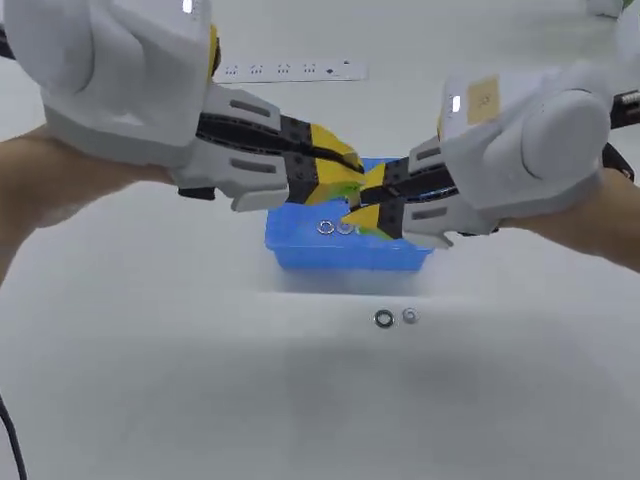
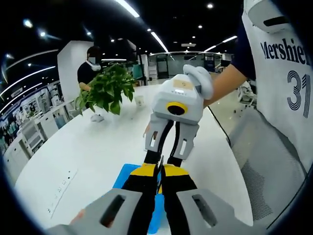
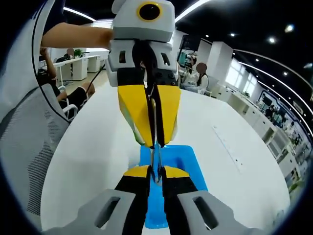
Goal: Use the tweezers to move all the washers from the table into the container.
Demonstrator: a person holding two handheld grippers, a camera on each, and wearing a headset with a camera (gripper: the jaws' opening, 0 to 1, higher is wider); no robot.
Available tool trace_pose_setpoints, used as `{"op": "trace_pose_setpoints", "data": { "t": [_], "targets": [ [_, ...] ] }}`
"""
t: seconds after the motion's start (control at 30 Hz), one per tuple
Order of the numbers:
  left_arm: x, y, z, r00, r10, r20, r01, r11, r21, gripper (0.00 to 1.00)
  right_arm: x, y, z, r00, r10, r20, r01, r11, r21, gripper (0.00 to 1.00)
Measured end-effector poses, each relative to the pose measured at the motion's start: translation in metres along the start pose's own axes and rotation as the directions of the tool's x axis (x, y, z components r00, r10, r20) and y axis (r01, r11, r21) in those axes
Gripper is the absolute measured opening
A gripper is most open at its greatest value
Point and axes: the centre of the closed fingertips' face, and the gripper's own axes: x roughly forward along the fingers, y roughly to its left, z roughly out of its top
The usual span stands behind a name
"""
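The left tool point(image 2: 159, 171) has its jaws pressed together on thin tweezers point(image 2: 159, 180), tip to tip with the right tool point(image 2: 163, 159) above a blue container point(image 2: 124, 178). Behind them, a potted plant point(image 2: 107, 90) stands on the white desk point(image 2: 98, 147).

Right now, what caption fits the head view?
Left gripper and right gripper pinch tweezers over the container; two washers wait on the table.

Ceiling strip lights point(image 2: 128, 8) are flooding the white table point(image 1: 150, 400) evenly, leaving a faint shadow lying at the foot of the blue container point(image 1: 340, 255). The head view is looking hazy and washed out, while both gripper views are bending toward their edges.
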Motion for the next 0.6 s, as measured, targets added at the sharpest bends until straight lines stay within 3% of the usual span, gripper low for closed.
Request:
{"op": "trace_pose_setpoints", "data": {
  "t": [0.23, 0.43, 0.5, 0.6],
  "targets": [
    [0.022, 0.017, -0.02, 1.0, 0.0, -0.007, -0.001, 1.0, -0.019, 0.06, 0.012, -0.017, -0.029, 0.9992, -0.007, -0.04, 0.009, 0.999, 0.038, 0.1],
    [0.034, 0.022, -0.039, 0.9988, -0.014, -0.047, 0.013, 0.999, -0.035, 0.06, 0.031, -0.017, -0.045, 0.9979, 0.029, -0.057, -0.025, 0.998, 0.064, 0.1],
    [0.035, 0.027, -0.049, 0.9987, -0.012, -0.049, 0.01, 0.999, -0.048, 0.06, 0.035, -0.017, -0.048, 0.9975, 0.035, -0.061, -0.031, 0.997, 0.071, 0.1],
    [0.034, 0.029, -0.054, 0.9989, -0.009, -0.046, 0.006, 0.998, -0.067, 0.06, 0.038, -0.016, -0.051, 0.9971, 0.042, -0.063, -0.037, 0.996, 0.082, 0.1]
  ]
}}
